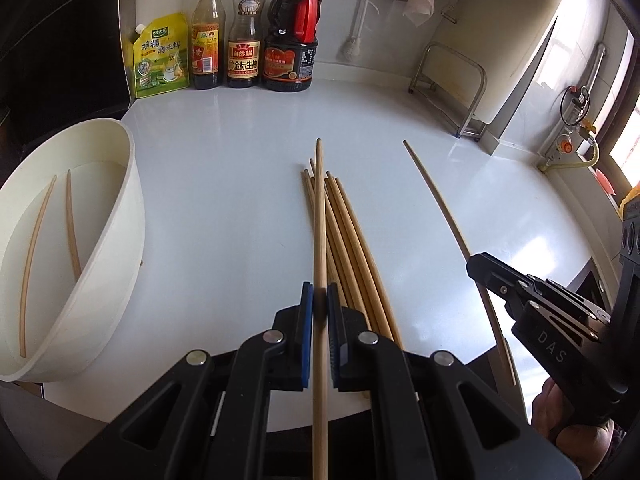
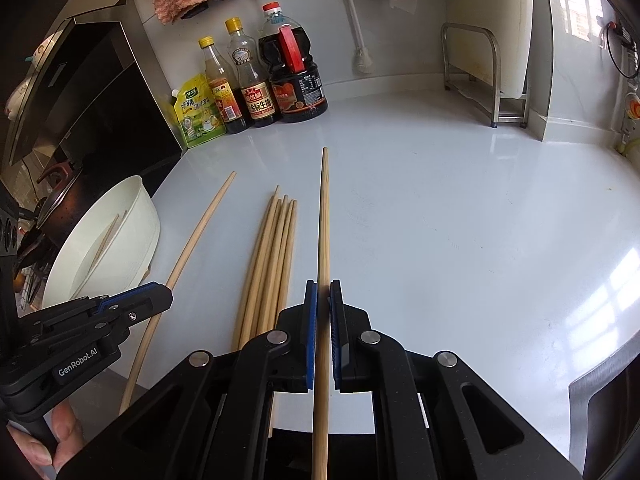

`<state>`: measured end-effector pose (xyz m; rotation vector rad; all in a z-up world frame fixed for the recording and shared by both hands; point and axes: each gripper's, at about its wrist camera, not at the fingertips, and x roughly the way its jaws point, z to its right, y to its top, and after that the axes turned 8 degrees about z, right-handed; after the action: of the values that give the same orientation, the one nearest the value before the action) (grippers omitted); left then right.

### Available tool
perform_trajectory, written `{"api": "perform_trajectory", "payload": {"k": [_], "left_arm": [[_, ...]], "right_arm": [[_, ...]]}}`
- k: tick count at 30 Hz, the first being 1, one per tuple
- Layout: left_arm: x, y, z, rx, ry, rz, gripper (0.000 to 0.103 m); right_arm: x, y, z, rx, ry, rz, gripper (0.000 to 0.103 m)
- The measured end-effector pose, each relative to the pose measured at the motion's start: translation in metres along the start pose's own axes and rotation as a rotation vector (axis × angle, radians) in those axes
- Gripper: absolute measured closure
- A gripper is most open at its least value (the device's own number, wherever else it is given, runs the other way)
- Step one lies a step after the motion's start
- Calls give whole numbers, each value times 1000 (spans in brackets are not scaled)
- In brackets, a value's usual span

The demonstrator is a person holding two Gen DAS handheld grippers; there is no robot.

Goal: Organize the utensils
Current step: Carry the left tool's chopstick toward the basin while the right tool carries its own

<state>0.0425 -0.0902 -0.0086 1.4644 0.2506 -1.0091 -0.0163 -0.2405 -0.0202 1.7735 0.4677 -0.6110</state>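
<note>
One long bamboo chopstick [image 1: 319,240] is pinched between the blue pads of the left hand-held gripper [image 1: 319,300], above the glossy white table [image 1: 224,184]. A second bamboo chopstick [image 2: 324,240] is pinched likewise in the right hand-held gripper [image 2: 323,300]. A loose bundle of bamboo chopsticks [image 2: 272,264], six tips counted, is seen lying on the table between them. Two more chopsticks [image 1: 48,240] are noted inside the white plastic tub [image 1: 120,216] at left. Three dark sauce bottles [image 1: 244,36] and one yellow-green seasoning pouch [image 1: 160,60] are lined along the wall.
</note>
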Motion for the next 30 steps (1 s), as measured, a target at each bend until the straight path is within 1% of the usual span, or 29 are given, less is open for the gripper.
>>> {"api": "perform_trajectory", "payload": {"k": [8,18,24,30], "left_arm": [[-29,10,-19,-8,-5,60,95],[-62,27,-63,-37,1,142,95],[-85,38,-98,-72,33,210,95],[-106,45,-137,-126,82,258,95]], "right_arm": [[-5,10,-30,-25,29,22,97],[3,32,-82,-79,87,44,97],[11,49,-119,-112,142,63,97],[27,61,-166,-156,224,55,97]]}}
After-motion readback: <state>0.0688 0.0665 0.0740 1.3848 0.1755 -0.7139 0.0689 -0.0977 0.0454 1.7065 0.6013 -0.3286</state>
